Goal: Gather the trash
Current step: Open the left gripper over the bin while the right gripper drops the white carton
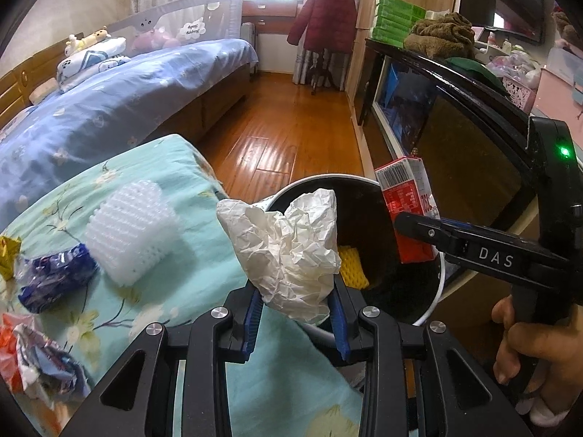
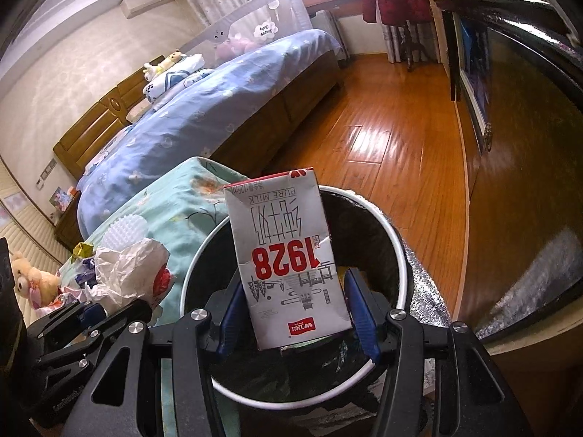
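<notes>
My left gripper is shut on a crumpled white paper ball, held at the near left rim of the black trash bin. My right gripper is shut on a white and red milk carton, upside down, held over the bin's opening. The carton also shows in the left wrist view, with the right gripper beside the bin's right side. A yellow foam net lies inside the bin. The paper ball shows in the right wrist view.
On the teal floral cloth lie a white foam net, a blue wrapper, a gold wrapper and a red-white wrapper. A blue bed, wooden floor and dark cabinet surround the bin.
</notes>
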{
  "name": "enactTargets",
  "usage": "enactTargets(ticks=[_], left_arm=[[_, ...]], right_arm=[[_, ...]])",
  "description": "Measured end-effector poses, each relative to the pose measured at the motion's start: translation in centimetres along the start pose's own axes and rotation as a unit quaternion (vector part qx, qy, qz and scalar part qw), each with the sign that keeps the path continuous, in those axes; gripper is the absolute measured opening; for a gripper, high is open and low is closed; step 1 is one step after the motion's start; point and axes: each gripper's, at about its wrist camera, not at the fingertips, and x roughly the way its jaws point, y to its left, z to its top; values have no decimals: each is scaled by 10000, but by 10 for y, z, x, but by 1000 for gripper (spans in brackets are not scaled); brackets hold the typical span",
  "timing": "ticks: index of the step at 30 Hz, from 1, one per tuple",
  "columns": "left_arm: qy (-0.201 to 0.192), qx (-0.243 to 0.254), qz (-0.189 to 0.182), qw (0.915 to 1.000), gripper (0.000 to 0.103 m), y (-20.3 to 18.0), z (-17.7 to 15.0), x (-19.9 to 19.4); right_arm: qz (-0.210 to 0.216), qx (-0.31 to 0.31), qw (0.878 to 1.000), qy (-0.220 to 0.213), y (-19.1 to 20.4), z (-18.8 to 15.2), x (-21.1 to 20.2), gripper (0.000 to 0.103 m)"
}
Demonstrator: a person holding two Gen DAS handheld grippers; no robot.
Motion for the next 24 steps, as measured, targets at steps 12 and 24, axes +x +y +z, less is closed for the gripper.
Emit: enactTargets(ticks=[12,24], left_arm=[[78,67,-56,9999,39,-6,3,10],[-91,-69,40,9999,67,2,-16,-20]], right_arm=[[-16,35,10000,64,-4,4,5,56],[149,230,9995,-137,3,-2,-12,85]])
